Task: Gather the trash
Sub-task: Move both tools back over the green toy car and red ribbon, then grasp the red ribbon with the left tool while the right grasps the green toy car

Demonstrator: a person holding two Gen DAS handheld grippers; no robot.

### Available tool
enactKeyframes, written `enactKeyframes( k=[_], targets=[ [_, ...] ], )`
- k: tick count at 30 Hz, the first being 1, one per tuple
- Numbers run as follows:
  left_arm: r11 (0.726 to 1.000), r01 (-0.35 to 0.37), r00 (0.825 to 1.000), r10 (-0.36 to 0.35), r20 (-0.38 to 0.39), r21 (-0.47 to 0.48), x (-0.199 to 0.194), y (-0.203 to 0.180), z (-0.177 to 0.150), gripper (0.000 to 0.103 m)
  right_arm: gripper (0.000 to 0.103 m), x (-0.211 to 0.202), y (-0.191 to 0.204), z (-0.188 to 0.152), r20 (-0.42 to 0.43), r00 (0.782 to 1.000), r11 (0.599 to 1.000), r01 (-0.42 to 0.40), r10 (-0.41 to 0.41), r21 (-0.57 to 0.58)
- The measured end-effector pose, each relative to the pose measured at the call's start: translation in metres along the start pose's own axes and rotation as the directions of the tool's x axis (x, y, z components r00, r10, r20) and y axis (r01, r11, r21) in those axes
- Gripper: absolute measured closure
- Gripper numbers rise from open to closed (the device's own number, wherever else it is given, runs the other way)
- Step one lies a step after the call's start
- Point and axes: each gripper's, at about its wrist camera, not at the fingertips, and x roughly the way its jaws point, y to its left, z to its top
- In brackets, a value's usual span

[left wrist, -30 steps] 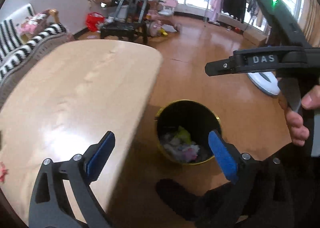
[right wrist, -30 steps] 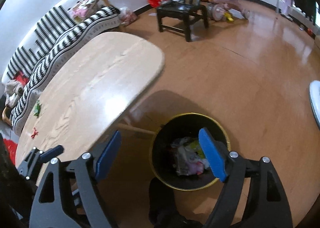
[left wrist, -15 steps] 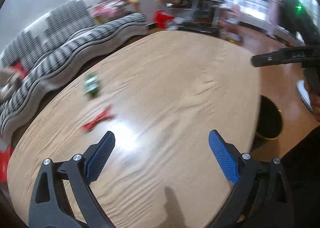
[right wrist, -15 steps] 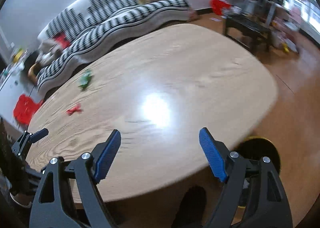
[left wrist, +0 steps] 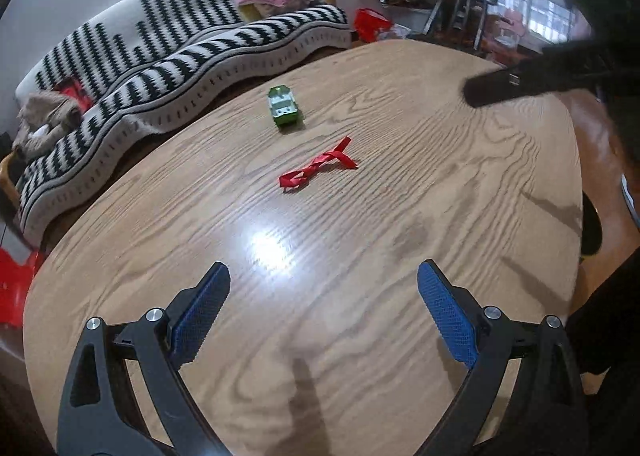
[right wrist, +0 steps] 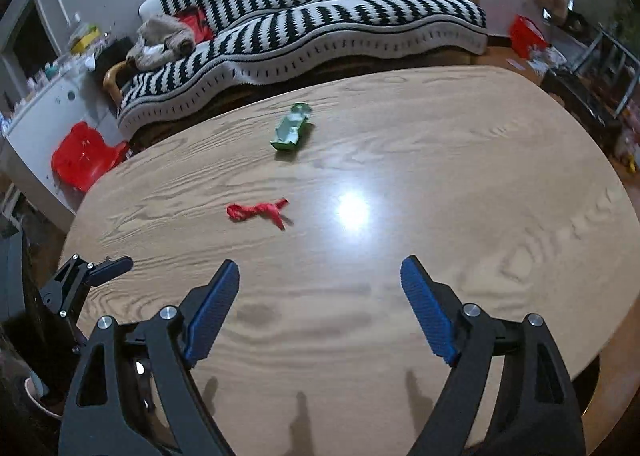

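A crumpled red wrapper (left wrist: 318, 167) lies mid-table on the oval wooden table (left wrist: 460, 184); it also shows in the right wrist view (right wrist: 258, 211). A small green carton (left wrist: 283, 110) lies beyond it toward the sofa, also in the right wrist view (right wrist: 291, 130). My left gripper (left wrist: 322, 288) is open and empty above the near part of the table. My right gripper (right wrist: 320, 284) is open and empty above the table (right wrist: 460, 160); its dark body (left wrist: 532, 78) shows at the right in the left wrist view. The dark bin's edge (left wrist: 591, 225) peeks past the table's right edge.
A black-and-white striped sofa (right wrist: 304, 28) runs behind the table, with clothes and cushions on it. A red plastic stool (right wrist: 82, 154) stands at the left. A dark chair (left wrist: 460, 12) and clutter stand near the windows at the back right.
Both grippers have swung left from over the bin to over the table. The red wrapper and green carton have come into view and nearer. Both grippers stayed open.
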Motion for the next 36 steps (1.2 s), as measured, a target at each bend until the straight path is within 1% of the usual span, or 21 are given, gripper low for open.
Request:
enactKeyframes(
  k=[3, 4, 6, 9, 12, 15, 18, 19, 21, 22, 23, 25, 28, 29, 30, 31, 33, 34, 35, 36],
  targets=[
    [0.999, 0.030, 1.000, -0.030, -0.009, 0.025, 0.020, 0.010, 0.008, 0.011, 0.023, 0.026, 0.013, 0.026, -0.016, 1.000, 0.999, 0.020, -0.021, -0.029],
    [0.998, 0.060, 0.998, -0.060, -0.007, 0.023, 0.030, 0.016, 0.013, 0.011, 0.023, 0.040, 0.017, 0.040, -0.025, 0.999, 0.999, 0.021, -0.022, -0.029],
    [0.994, 0.108, 0.994, -0.108, -0.002, -0.008, 0.046, 0.028, 0.022, 0.011, 0.023, 0.061, 0.015, 0.059, -0.049, 0.999, 1.000, 0.012, -0.013, -0.015],
    [0.987, 0.158, 0.987, -0.158, -0.021, -0.031, 0.067, 0.040, 0.031, 0.011, 0.023, 0.112, 0.015, 0.095, -0.114, 0.994, 1.000, 0.005, -0.004, 0.013],
    [0.986, 0.165, 0.985, -0.166, -0.040, -0.027, 0.088, 0.046, 0.040, 0.011, 0.023, 0.155, 0.020, 0.118, -0.153, 0.988, 1.000, 0.007, -0.004, 0.019],
    [0.985, 0.174, 0.982, -0.175, -0.065, -0.014, 0.104, 0.049, 0.046, 0.011, 0.023, 0.188, 0.029, 0.136, -0.178, 0.984, 1.000, 0.008, -0.004, 0.018],
    [0.986, 0.165, 0.985, -0.164, -0.056, 0.019, 0.113, 0.048, 0.050, 0.011, 0.023, 0.207, 0.036, 0.148, -0.180, 0.983, 1.000, 0.019, -0.020, -0.010],
    [0.985, 0.171, 0.984, -0.169, -0.054, 0.024, 0.114, 0.048, 0.053, 0.011, 0.024, 0.213, 0.036, 0.152, -0.185, 0.983, 1.000, 0.020, -0.023, -0.016],
    [0.982, 0.189, 0.981, -0.187, -0.051, 0.029, 0.116, 0.047, 0.057, 0.011, 0.031, 0.221, 0.035, 0.154, -0.192, 0.981, 1.000, 0.018, -0.020, -0.014],
    [0.983, 0.181, 0.982, -0.179, -0.056, 0.043, 0.118, 0.045, 0.058, 0.011, 0.040, 0.225, 0.035, 0.155, -0.200, 0.980, 1.000, 0.016, -0.019, -0.016],
    [0.983, 0.176, 0.983, -0.172, -0.055, 0.058, 0.119, 0.043, 0.059, 0.011, 0.047, 0.227, 0.036, 0.155, -0.194, 0.981, 0.999, 0.018, -0.024, -0.030],
    [0.979, 0.188, 0.981, -0.184, -0.058, 0.078, 0.120, 0.039, 0.060, 0.013, 0.065, 0.227, 0.039, 0.155, -0.186, 0.982, 0.998, 0.027, -0.039, -0.065],
    [0.974, 0.207, 0.978, -0.203, -0.042, 0.095, 0.118, 0.031, 0.061, 0.024, 0.066, 0.225, 0.039, 0.153, -0.186, 0.982, 0.996, 0.014, -0.030, -0.085],
    [0.973, 0.208, 0.978, -0.205, -0.037, 0.102, 0.117, 0.029, 0.061, 0.032, 0.066, 0.222, 0.038, 0.151, -0.187, 0.982, 0.996, 0.012, -0.027, -0.084],
    [0.971, 0.211, 0.977, -0.209, -0.037, 0.107, 0.116, 0.027, 0.062, 0.045, 0.066, 0.218, 0.036, 0.149, -0.185, 0.983, 0.997, 0.004, -0.019, -0.080],
    [0.969, 0.214, 0.977, -0.210, -0.040, 0.122, 0.113, 0.021, 0.063, 0.053, 0.066, 0.214, 0.033, 0.148, -0.181, 0.983, 0.997, 0.001, -0.016, -0.078],
    [0.968, 0.203, 0.979, -0.198, -0.053, 0.147, 0.110, 0.014, 0.065, 0.085, 0.066, 0.200, 0.028, 0.145, -0.162, 0.987, 0.997, 0.003, -0.016, -0.075],
    [0.969, 0.191, 0.981, -0.184, -0.059, 0.155, 0.108, 0.010, 0.065, 0.091, 0.066, 0.189, 0.023, 0.142, -0.153, 0.988, 0.998, -0.005, -0.005, -0.065],
    [0.971, 0.163, 0.986, -0.155, -0.060, 0.172, 0.106, 0.004, 0.063, 0.095, 0.066, 0.181, 0.019, 0.141, -0.148, 0.989, 0.998, -0.012, 0.003, -0.055],
    [0.972, 0.146, 0.989, -0.137, -0.057, 0.184, 0.104, 0.001, 0.062, 0.095, 0.066, 0.169, 0.014, 0.137, -0.136, 0.991, 0.999, -0.019, 0.013, -0.042]
  ],
)
